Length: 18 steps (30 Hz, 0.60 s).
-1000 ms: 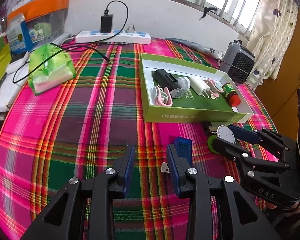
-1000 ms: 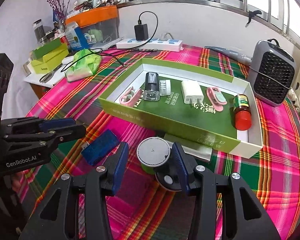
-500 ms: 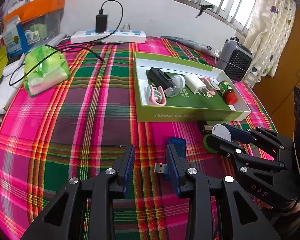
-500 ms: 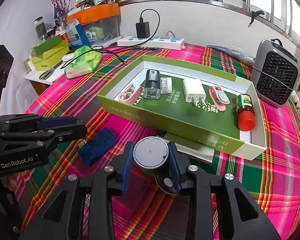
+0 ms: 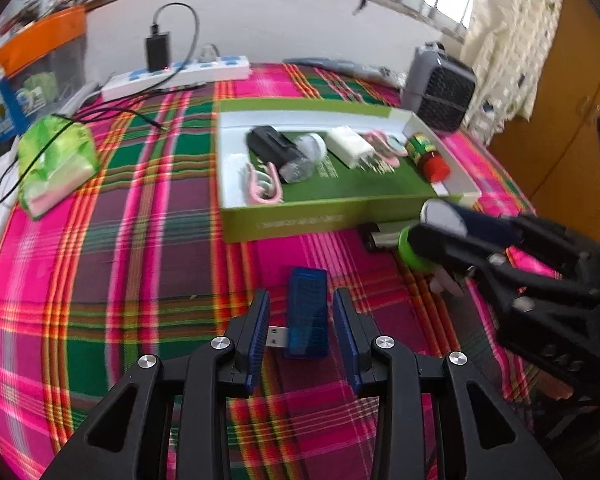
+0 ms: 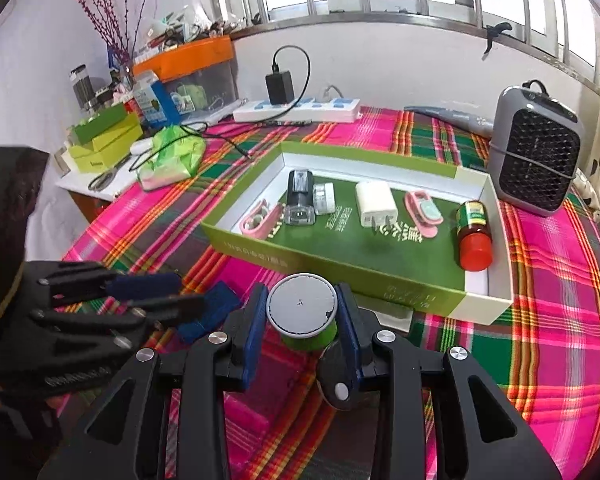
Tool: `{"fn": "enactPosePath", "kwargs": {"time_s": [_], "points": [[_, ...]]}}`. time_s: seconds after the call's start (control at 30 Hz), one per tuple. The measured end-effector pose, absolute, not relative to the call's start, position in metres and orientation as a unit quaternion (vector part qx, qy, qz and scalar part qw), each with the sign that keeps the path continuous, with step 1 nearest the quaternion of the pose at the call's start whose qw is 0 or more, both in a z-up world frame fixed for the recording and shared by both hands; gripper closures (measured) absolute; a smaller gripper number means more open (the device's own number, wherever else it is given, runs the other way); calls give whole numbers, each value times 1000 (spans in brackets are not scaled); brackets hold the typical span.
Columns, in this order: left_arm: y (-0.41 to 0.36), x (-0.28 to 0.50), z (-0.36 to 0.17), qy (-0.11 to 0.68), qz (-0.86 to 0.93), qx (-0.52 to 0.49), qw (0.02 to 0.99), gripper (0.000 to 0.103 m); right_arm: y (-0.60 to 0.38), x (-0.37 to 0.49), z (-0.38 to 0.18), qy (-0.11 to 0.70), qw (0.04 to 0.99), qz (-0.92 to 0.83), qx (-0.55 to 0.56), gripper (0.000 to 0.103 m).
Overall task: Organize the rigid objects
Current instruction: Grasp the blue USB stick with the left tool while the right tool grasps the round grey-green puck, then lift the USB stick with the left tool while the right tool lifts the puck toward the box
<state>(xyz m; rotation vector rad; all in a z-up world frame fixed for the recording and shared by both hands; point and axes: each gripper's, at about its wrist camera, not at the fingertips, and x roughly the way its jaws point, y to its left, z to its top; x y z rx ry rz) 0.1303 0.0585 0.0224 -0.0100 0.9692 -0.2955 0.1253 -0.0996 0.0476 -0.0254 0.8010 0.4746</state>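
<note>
The right gripper is clamped on the green jar with grey lid, just before the green tray. The left gripper stands apart around the blue USB stick on the checked cloth; it seems not to press yet, though the view is blurred. Grasping is in hand. Next: lift the jar over the tray wall and close on the stick.

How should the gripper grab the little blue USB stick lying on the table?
Grip the blue USB stick across its two long flat sides, mid-body, coming down from above. It lies flat between the left gripper's open fingers, its metal plug toward one finger; avoid pinching that.
</note>
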Motion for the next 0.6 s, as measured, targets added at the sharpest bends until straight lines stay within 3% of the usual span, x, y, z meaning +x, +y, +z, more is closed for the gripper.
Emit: {"fn": "enactPosePath", "kwargs": {"time_s": [0.6], "points": [[42, 139, 10, 476, -113, 36, 872, 71, -124, 116, 59, 366, 902, 229, 8, 68]]}}
